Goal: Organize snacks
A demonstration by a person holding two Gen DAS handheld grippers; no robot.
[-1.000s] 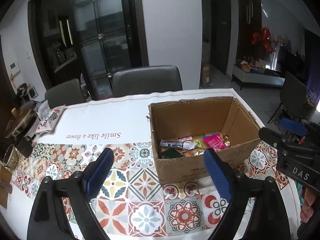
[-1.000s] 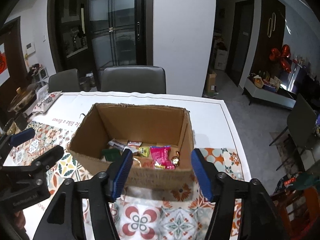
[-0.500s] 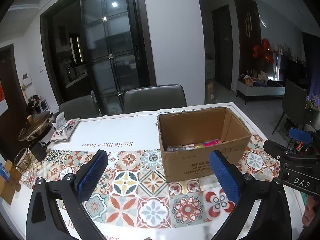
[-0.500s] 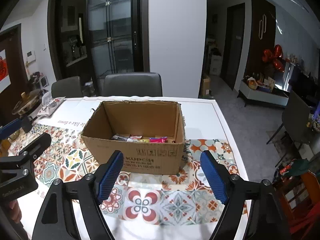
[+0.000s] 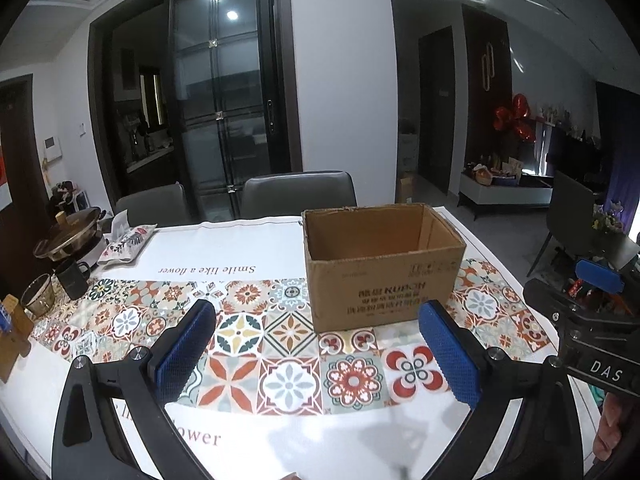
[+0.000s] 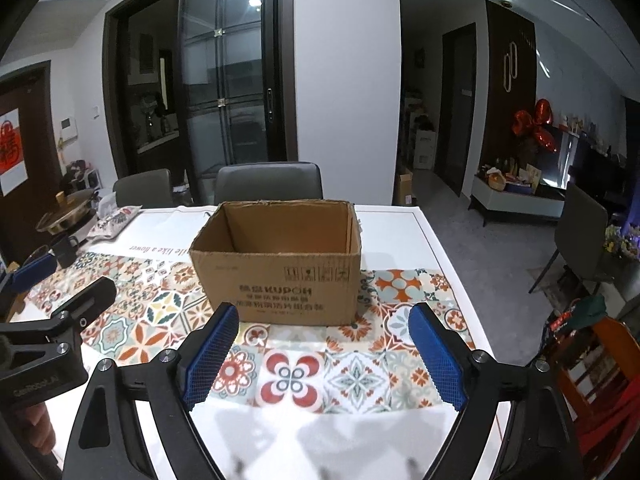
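Observation:
An open brown cardboard box (image 5: 384, 276) stands on the patterned tablecloth; it also shows in the right wrist view (image 6: 280, 268). Its contents are hidden behind the near wall from this low angle. My left gripper (image 5: 320, 340) is open and empty, low over the table, in front and a little left of the box. My right gripper (image 6: 324, 348) is open and empty, in front of the box. Each gripper shows at the edge of the other's view: the right one (image 5: 588, 312) and the left one (image 6: 52, 304).
A snack bag (image 5: 128, 240), a pot (image 5: 68, 236), a black mug (image 5: 72, 278) and a glass (image 5: 38, 294) sit at the table's left end. Two grey chairs (image 5: 298, 194) stand behind the table. The table's right edge (image 6: 440, 248) drops to the floor.
Both grippers have pulled back and dropped lower from above the box. The snacks seen inside the box earlier are now hidden by its near wall. Both stayed open.

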